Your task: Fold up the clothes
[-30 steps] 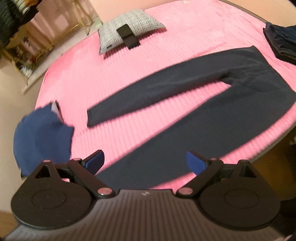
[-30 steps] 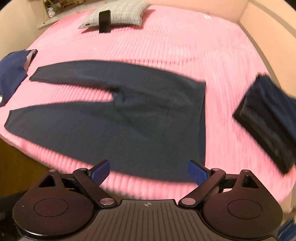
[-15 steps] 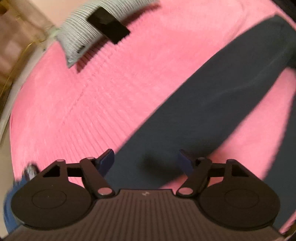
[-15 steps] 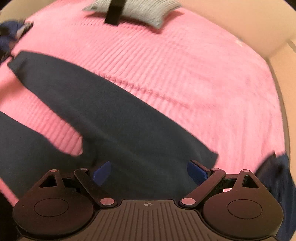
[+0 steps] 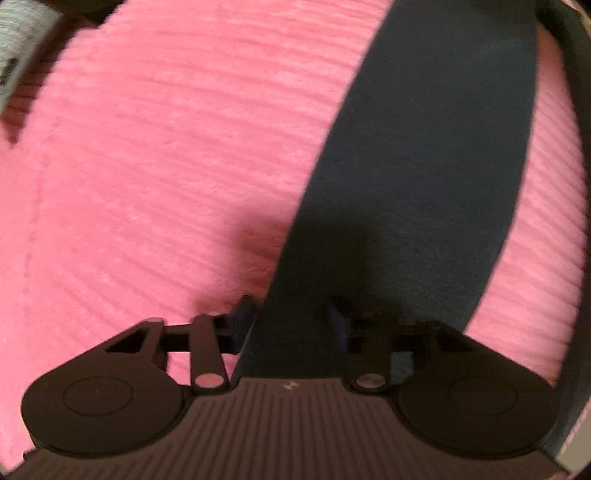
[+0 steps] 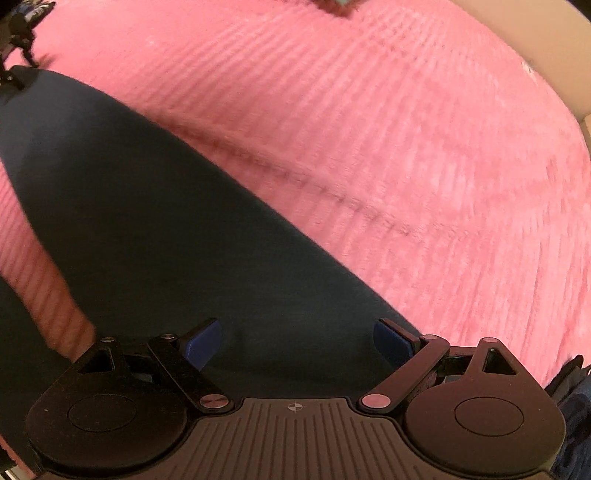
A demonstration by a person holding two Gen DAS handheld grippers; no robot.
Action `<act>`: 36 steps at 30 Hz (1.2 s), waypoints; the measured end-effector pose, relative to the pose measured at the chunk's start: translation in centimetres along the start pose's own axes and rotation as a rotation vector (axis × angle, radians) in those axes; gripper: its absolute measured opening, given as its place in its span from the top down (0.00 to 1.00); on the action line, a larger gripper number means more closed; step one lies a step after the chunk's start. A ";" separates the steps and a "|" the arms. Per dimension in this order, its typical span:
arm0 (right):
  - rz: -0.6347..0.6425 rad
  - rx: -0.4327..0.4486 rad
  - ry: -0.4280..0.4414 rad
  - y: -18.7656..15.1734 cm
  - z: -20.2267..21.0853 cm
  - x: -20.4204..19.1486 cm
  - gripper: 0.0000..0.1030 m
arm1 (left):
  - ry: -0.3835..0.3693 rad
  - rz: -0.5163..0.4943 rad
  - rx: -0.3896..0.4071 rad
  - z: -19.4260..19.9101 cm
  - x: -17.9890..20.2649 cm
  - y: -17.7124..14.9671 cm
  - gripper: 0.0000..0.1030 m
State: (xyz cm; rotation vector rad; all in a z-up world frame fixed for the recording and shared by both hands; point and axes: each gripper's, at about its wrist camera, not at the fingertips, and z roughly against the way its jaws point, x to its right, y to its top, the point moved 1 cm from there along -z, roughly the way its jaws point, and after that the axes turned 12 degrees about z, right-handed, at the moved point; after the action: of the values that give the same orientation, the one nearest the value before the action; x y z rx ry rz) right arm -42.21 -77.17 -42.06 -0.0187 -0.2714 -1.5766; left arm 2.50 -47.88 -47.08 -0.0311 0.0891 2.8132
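Note:
Dark navy trousers [image 5: 406,184] lie flat on the pink ribbed bedspread [image 5: 147,184]. In the left wrist view one leg runs from top right down between my fingers. My left gripper [image 5: 291,325] is low over the cloth, its jaws narrowed but still apart, straddling the leg's left edge. In the right wrist view the trousers [image 6: 147,221] widen toward the waist. My right gripper [image 6: 297,343] hangs open over that wide part, near its upper edge, with both blue pads over fabric.
A grey pillow [image 5: 14,55] shows at the top left corner. Dark folded clothes [image 6: 576,398] lie at the bed's right edge. The bedspread [image 6: 406,147] stretches beyond the trousers. A dark blurred shape [image 6: 18,29] sits at the leg's far end.
Both grippers dropped from high above the bed to just over the trousers. The left one went to a leg and its jaws narrowed. The right one went to the waist and stayed wide.

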 end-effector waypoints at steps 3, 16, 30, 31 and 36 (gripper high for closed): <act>-0.004 -0.009 -0.007 0.1 -0.4 1.4 0.10 | 0.054 -0.043 0.014 1.1 1.1 -0.6 0.96; 0.301 -0.096 0.011 -1.4 -2.9 4.8 0.34 | 0.335 -0.028 0.192 5.7 7.3 -3.8 0.96; 0.335 -0.034 -0.030 -3.8 -0.5 1.7 0.95 | 0.523 -0.077 0.250 7.9 11.6 -4.9 0.96; 0.331 0.001 -0.079 -4.5 1.1 1.1 0.95 | 0.564 -0.075 0.284 9.4 12.3 -5.1 0.96; 0.268 0.264 -0.444 -10.9 13.2 -5.1 0.95 | 0.797 -0.005 0.523 18.9 17.7 -7.2 0.97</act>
State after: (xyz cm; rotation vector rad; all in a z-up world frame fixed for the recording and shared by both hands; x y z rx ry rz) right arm -54.91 -69.70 -31.95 -0.1940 -0.7905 -1.2468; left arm -12.15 -34.21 -29.17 -1.0040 0.9788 2.4986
